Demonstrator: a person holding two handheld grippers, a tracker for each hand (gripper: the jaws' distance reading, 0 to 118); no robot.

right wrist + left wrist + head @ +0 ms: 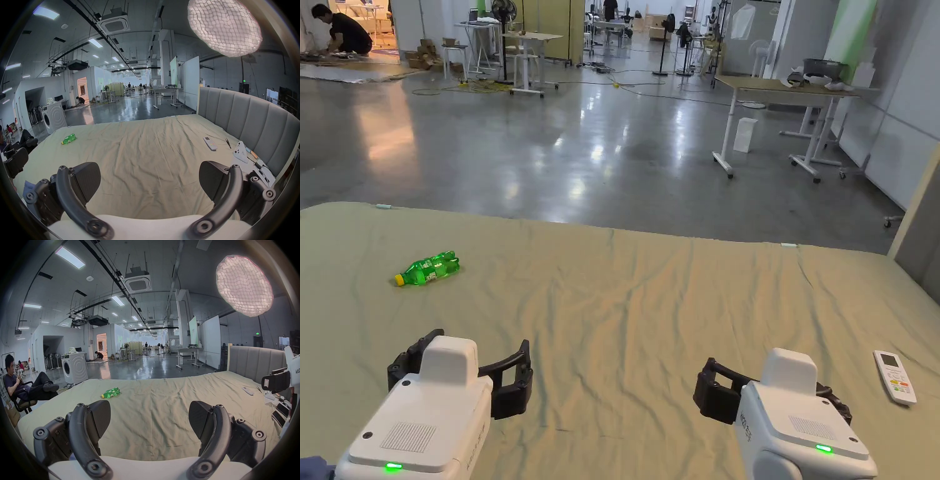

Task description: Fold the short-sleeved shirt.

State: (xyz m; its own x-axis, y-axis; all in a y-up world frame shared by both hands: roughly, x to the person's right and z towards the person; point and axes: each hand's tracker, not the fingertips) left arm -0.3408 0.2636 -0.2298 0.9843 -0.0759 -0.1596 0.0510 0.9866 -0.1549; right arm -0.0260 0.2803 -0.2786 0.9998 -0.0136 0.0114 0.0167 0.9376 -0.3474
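Both tongs held low over near edge of bed point(650, 294), w/ wrinkled olive sheet. Left tongs point(149, 420) wide open, nothing btwn jaws; right tongs point(149, 180) likewise wide open, empty. Can't tell where the short-sleeved shirt is. Green bottle point(427, 268) lying on its side, far left of sheet, well apart from tongs. White remote point(894, 377) near right edge, beside right tongs. Grey headboard point(253, 116) along right side, small items at its foot
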